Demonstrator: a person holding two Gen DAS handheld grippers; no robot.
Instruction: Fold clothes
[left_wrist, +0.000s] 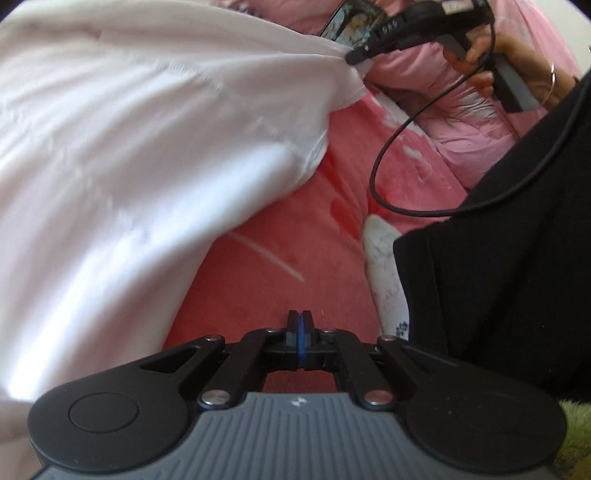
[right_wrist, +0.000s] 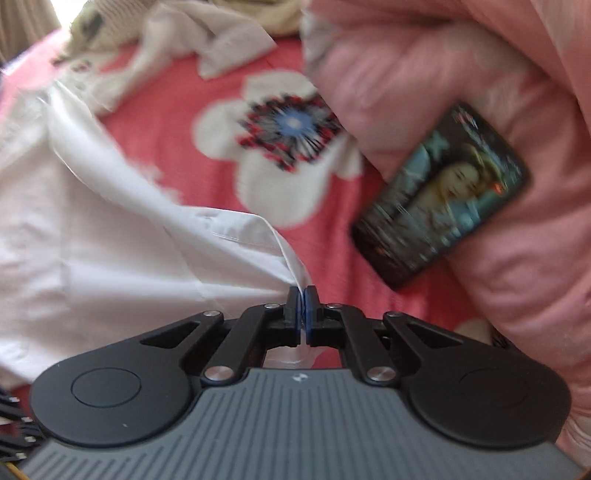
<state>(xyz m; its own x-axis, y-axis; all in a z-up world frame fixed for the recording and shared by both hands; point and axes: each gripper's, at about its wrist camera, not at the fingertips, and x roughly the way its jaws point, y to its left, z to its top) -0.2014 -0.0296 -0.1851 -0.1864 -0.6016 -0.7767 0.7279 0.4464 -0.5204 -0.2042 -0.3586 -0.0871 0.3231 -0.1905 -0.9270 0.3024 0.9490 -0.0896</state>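
The right gripper (right_wrist: 303, 295) is clenched on the corner of a white woven cotton shirt (right_wrist: 110, 251), a thin pinch of cloth squeezed between its blue-edged pads and pulled taut. In the left wrist view the same right gripper (left_wrist: 355, 56) shows at the far right, held in a hand (left_wrist: 491, 62) with a thin bangle on the wrist, lifting that corner so the shirt (left_wrist: 129, 147) drapes down in a broad sheet across the left half of the scene. The left gripper (left_wrist: 302, 321) is shut with nothing between its pads, poised over a coral-red bedspread with large white flowers (left_wrist: 288, 229), just right of the shirt's hanging edge. A black cable (left_wrist: 391, 162) loops down from the right gripper toward a black garment (left_wrist: 517, 258) at the near right. A dark smartphone with a lit screen (right_wrist: 443, 195) lies against a rumpled pale pink quilt (right_wrist: 461, 74) on the right, and crumpled pale clothes (right_wrist: 177, 48) sit at the far edge of the bedspread (right_wrist: 184, 122).
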